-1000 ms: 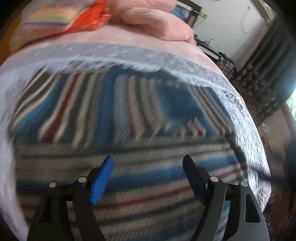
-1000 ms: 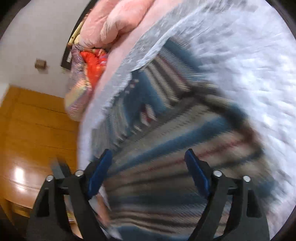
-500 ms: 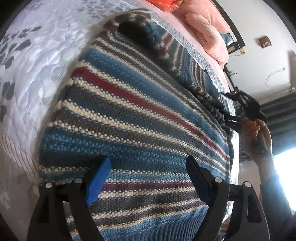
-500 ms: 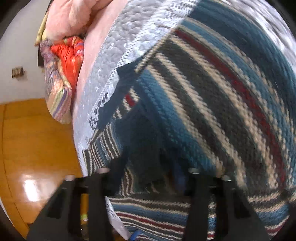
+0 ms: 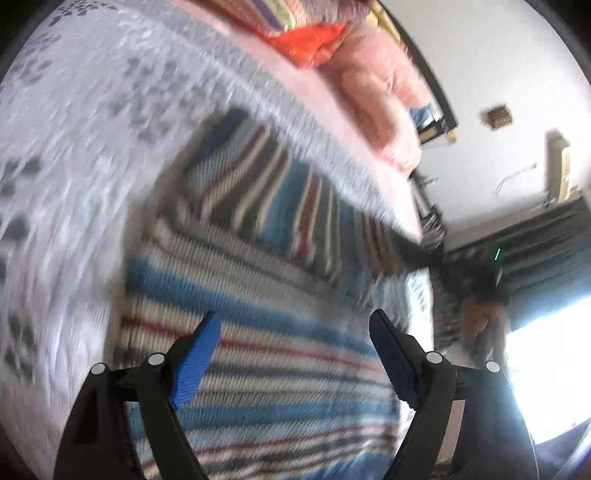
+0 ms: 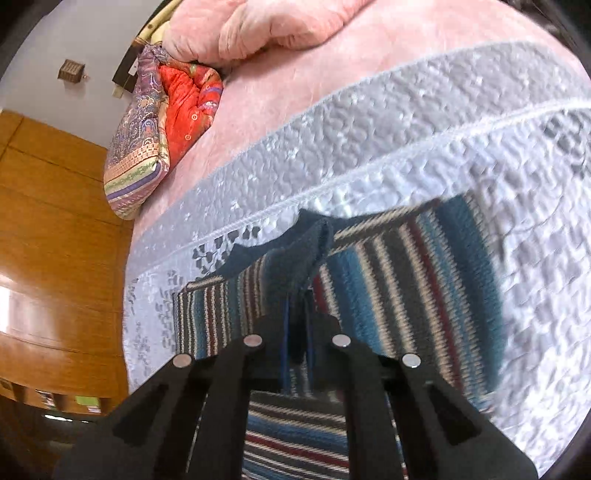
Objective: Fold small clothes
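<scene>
Right wrist view: right gripper (image 6: 297,332) clenched on the striped sweater's (image 6: 406,266) dark collar; left gripper (image 5: 295,354) spread wide above it, holding nothing.

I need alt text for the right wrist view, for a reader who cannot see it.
The right gripper is shut on a dark blue edge of a striped sweater, which lies on a pale quilt on a bed. Pink bedding and a red pillow lie beyond.

Sweater (image 5: 266,332) motion-blurred (left view)
</scene>
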Tool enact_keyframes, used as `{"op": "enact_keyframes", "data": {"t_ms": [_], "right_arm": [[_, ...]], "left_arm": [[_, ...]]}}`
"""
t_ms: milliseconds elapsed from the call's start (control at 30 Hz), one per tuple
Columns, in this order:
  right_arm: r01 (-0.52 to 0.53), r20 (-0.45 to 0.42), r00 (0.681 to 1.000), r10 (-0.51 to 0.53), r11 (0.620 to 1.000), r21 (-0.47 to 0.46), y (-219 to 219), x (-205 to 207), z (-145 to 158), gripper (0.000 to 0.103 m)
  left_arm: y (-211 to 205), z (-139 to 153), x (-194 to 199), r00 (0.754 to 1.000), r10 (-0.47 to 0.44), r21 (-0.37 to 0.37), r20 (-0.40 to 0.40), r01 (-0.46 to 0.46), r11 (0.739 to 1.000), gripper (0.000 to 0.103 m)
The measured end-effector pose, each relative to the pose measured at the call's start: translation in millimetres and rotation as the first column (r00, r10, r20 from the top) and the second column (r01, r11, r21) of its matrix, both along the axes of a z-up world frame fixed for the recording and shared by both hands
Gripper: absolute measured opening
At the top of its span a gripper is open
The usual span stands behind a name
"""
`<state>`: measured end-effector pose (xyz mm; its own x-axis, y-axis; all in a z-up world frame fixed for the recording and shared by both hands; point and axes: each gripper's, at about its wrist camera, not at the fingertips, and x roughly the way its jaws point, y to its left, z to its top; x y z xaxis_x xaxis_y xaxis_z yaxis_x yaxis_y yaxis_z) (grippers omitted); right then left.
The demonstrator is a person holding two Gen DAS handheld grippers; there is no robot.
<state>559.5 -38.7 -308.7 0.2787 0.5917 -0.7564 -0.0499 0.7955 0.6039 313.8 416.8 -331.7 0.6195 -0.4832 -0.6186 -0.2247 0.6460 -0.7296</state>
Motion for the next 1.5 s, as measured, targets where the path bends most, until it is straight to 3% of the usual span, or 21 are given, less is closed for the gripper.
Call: {"op": "enact_keyframes", "data": {"t_ms": [133,267,467,600,733,800,900,967,1000,1100,1133,1167,1233,1300,1367,1400,1433,1500], "right_arm": [[0.009,0.013,1.0,-0.009,0.999,-0.038,-16.9,-7.0,-10.1,0.006],[0.028,0.004,1.0,-0.028,0.998,-0.063,-29.8,-11.1,-31.0,0.006],[0.039,-0.031,0.999,-0.041,0.996,-0.084,-47.1,-21.1,-70.1,0.006],[0.009,-0.029,0.999,-0.013,0.991,-0.135,-45.3,-23.4,-86.5,0.011],[0.11,0.048,0.993,-0.108,0.992,-0.063,-65.2,-22.9,-63.6,0.013],[0.094,0.039,0.995,-0.094,0.996,-0.006,-63.0,-16.2,-60.2,0.013],[0.029,-0.016,0.999,-0.029,0.999,0.025,-46.2,-8.7,-75.0,0.013],[0.001,-0.071,0.997,0.002,0.999,0.039,-36.8,-7.5,-93.2,0.011],[-0.003,-0.086,0.996,0.004,1.0,0.013,-36.0,-7.3,-103.2,0.001],[-0.002,-0.071,0.997,0.002,1.0,0.003,-41.8,-10.2,-101.8,0.001],[-0.002,-0.054,0.999,0.002,1.0,0.013,-43.7,-14.0,-95.1,0.008],[-0.012,-0.034,0.999,0.014,0.999,0.043,-45.3,-21.9,-85.4,0.008],[-0.05,-0.032,0.998,0.053,0.994,0.097,-42.7,-35.2,-79.6,0.008],[-0.083,-0.05,0.995,0.087,0.994,0.067,-33.3,-43.4,-87.0,0.008],[-0.096,-0.08,0.992,0.095,0.995,-0.008,-25.2,-45.7,-103.2,0.001],[-0.093,-0.075,0.993,0.091,0.995,-0.02,-24.8,-47.2,-107.7,0.0],[-0.076,-0.089,0.993,0.075,0.997,0.001,-27.6,-47.9,-107.1,0.0],[-0.036,-0.112,0.993,0.046,0.996,0.087,-37.9,-54.7,-97.7,0.01]], "left_arm": [[18.6,6.3,41.9,0.999,0.03,-0.027,0.033,-0.029,0.999,0.082],[30.4,-10.4,83.2,1.0,0.031,-0.074,-0.003,-0.031,0.997,0.082],[32.2,-51.0,120.9,0.993,0.01,-0.024,-0.12,-0.013,1.0,0.082],[25.0,-48.3,126.5,0.992,-0.019,0.004,-0.123,0.019,1.0,0.082],[13.0,-20.7,143.6,0.995,-0.085,0.04,-0.048,0.087,0.995,0.082],[9.5,-12.7,163.6,0.994,-0.103,0.081,-0.036,0.105,0.991,0.082],[12.7,-25.8,189.8,0.991,-0.092,0.096,-0.097,0.101,0.99,0.082],[13.5,-50.5,203.3,0.977,-0.083,0.129,-0.196,0.11,0.986,0.082],[13.2,-56.2,203.5,0.972,-0.086,0.143,-0.217,0.119,0.983,0.076],[9.0,-45.5,199.9,0.973,-0.108,0.181,-0.203,0.146,0.973,0.073],[8.8,-37.5,193.5,0.977,-0.121,0.158,-0.173,0.149,0.976,0.073],[5.9,-28.0,182.7,0.979,-0.164,0.107,-0.124,0.178,0.978,0.073],[-3.8,-19.9,164.4,0.969,-0.235,0.081,-0.079,0.242,0.967,0.074],[-14.5,-34.1,155.0,0.951,-0.283,0.083,-0.123,0.294,0.952,0.074],[-19.0,-61.2,155.4,0.937,-0.281,0.128,-0.209,0.311,0.942,0.071],[-19.8,-64.3,156.1,0.936,-0.283,0.143,-0.208,0.316,0.938,0.069],[-19.6,-62.9,155.9,0.936,-0.283,0.145,-0.209,0.316,0.938,0.069],[-17.4,-51.0,151.0,0.941,-0.275,0.109,-0.196,0.3,0.948,0.069]]}}
